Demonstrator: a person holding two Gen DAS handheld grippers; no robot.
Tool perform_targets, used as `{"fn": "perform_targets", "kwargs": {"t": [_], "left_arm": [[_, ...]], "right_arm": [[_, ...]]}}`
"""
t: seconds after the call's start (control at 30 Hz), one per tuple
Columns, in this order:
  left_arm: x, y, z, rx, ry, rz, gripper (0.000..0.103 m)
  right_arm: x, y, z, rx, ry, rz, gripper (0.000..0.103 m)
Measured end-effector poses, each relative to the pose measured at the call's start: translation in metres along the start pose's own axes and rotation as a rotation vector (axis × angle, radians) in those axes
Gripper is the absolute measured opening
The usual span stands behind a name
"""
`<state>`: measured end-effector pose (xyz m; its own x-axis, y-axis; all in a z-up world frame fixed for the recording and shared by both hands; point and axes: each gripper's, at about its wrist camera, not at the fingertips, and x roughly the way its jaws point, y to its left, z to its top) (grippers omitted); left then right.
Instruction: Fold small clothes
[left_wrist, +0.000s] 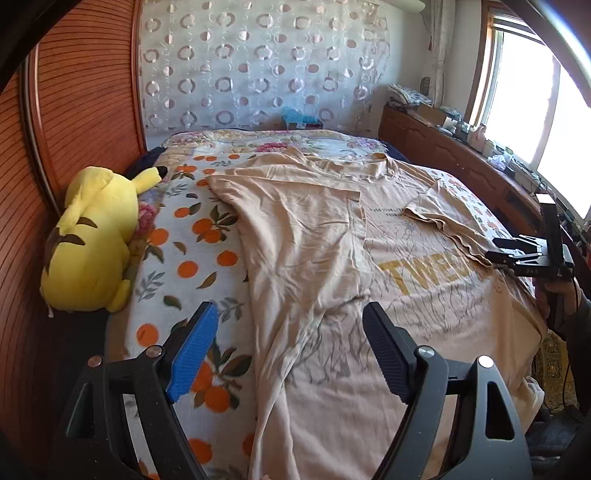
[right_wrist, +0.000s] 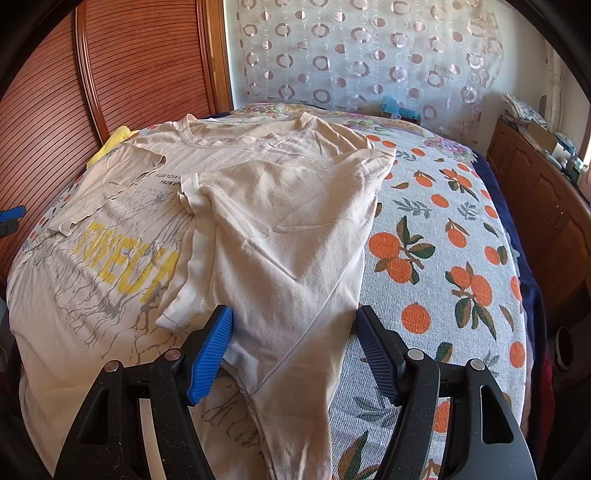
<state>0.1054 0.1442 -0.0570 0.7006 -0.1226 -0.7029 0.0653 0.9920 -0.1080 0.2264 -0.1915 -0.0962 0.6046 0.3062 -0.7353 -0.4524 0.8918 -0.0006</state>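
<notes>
A beige T-shirt (left_wrist: 369, 236) with yellow lettering lies spread on the bed, one side folded over its middle. My left gripper (left_wrist: 290, 354) is open just above the folded side near the hem. In the right wrist view the shirt (right_wrist: 273, 236) shows its right side folded inward, sleeve on top. My right gripper (right_wrist: 293, 350) is open, its jaws either side of the folded panel's lower part, holding nothing. The right gripper also shows in the left wrist view (left_wrist: 517, 254) at the shirt's right edge.
The bed has an orange-print blanket (right_wrist: 443, 258). A yellow plush toy (left_wrist: 92, 236) lies at the bed's left side against a wooden wardrobe (left_wrist: 81, 110). A wooden cabinet (left_wrist: 443, 147) with clutter stands under the window on the right.
</notes>
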Motion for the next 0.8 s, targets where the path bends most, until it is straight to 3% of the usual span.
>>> {"fn": "perform_targets", "kwargs": {"t": [0.4, 0.63, 0.8], "left_arm": [[0.037, -0.023, 0.034, 0.062, 0.036, -0.025, 0.081], [0.057, -0.023, 0.056, 0.079, 0.052, -0.035, 0.081], [0.071, -0.013, 0.072, 0.084, 0.055, -0.017, 0.081]], "right_arm": [[0.001, -0.002, 0.0, 0.004, 0.007, -0.009, 0.082], [0.004, -0.001, 0.002, 0.004, 0.025, -0.012, 0.093], [0.005, -0.005, 0.008, -0.005, 0.06, 0.004, 0.093]]}}
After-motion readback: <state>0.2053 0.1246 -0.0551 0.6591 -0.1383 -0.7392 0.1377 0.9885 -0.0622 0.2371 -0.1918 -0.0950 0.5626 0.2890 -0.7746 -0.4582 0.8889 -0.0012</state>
